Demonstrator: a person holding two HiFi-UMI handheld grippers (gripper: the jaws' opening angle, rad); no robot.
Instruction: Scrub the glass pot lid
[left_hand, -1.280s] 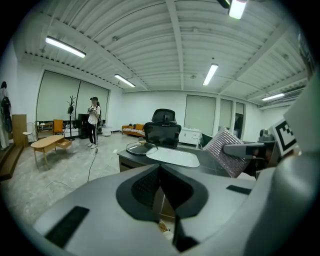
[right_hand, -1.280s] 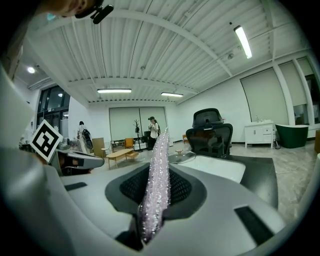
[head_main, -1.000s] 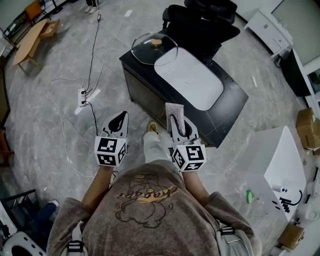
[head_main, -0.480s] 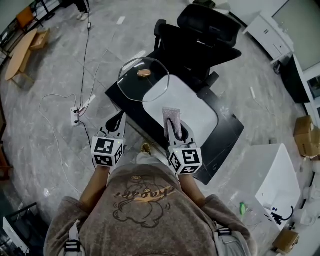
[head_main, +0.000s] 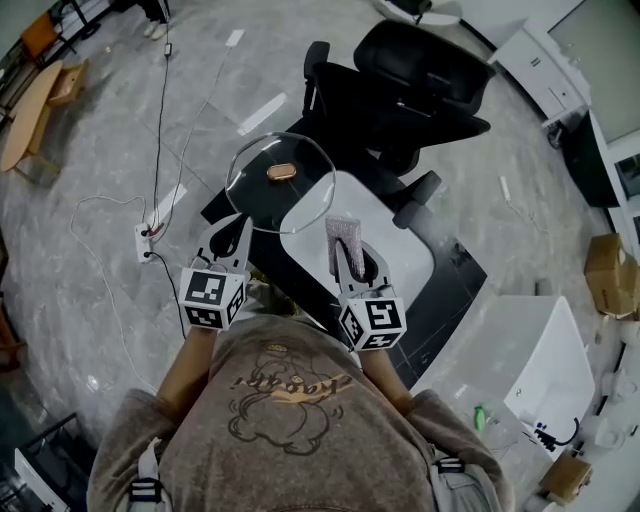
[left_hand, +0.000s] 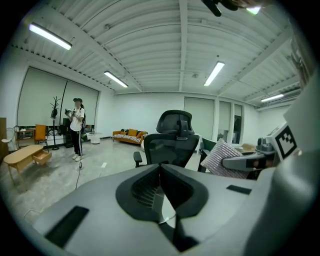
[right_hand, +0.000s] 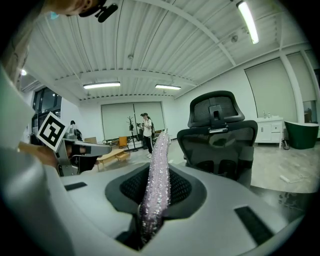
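The glass pot lid (head_main: 262, 195) with its brown knob (head_main: 279, 172) lies on the left corner of the black table (head_main: 452, 262), partly over a white mat (head_main: 385, 235). My left gripper (head_main: 237, 232) is shut with nothing in it, its tips just short of the lid's near rim. In the left gripper view its jaws (left_hand: 161, 186) meet and point level at the chair. My right gripper (head_main: 351, 262) is shut on a sparkly pinkish scrub pad (head_main: 344, 238) that stands upright over the mat. The pad (right_hand: 157, 175) rises between the right gripper's jaws (right_hand: 149, 220).
A black office chair (head_main: 410, 75) stands just beyond the table. A power strip (head_main: 146, 236) and cables lie on the floor at left. A white cabinet (head_main: 545, 365) is at the right. A person (left_hand: 76, 127) stands far off by a wooden table.
The person has stepped up to the table, so lid and mat now lie right in front of both grippers. Neither gripper's jaws have changed, and the pad is still held.
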